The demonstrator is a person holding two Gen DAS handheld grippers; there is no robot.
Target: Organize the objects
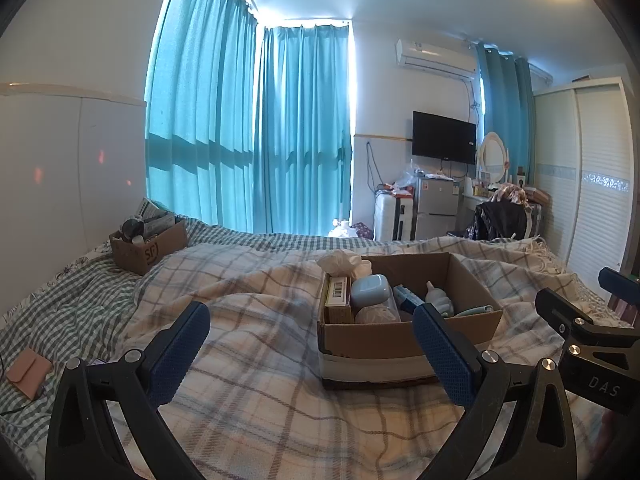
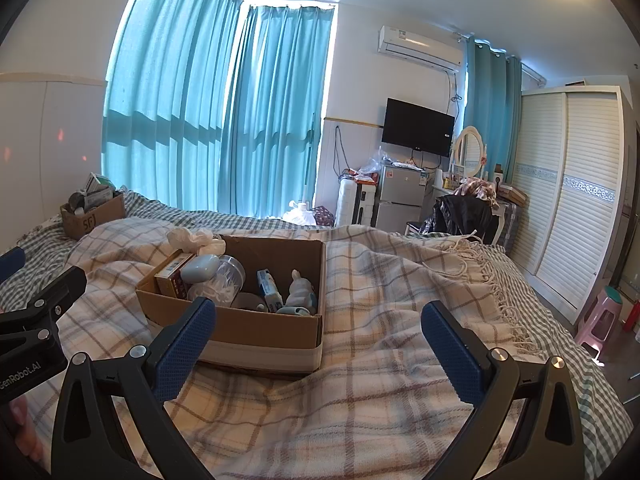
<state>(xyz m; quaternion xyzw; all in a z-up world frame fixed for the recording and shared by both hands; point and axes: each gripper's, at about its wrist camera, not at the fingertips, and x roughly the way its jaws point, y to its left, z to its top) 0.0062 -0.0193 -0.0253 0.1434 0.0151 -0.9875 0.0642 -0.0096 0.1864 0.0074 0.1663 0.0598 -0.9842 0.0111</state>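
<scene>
Cardboard box (image 2: pixel 256 328) sits on the plaid blanket (image 2: pixel 360 360) of the bed, with both hand-held grippers hovering just short of its near wall, each with fingers wide apart and nothing between them: left hand-held gripper (image 1: pixel 312 352), right hand-held gripper (image 2: pixel 320 344). Inside the box, a yellow carton (image 1: pixel 338 296), a pale blue case (image 1: pixel 370 288), a clear jar (image 2: pixel 222 284) and a white bottle (image 2: pixel 300 290) crowd together; items lower down are hidden by the wall. Crumpled tissue (image 1: pixel 344 262) pokes above its far left corner. Beyond the box, near the wall, a smaller carton (image 1: pixel 148 246) holds indistinct clutter.
</scene>
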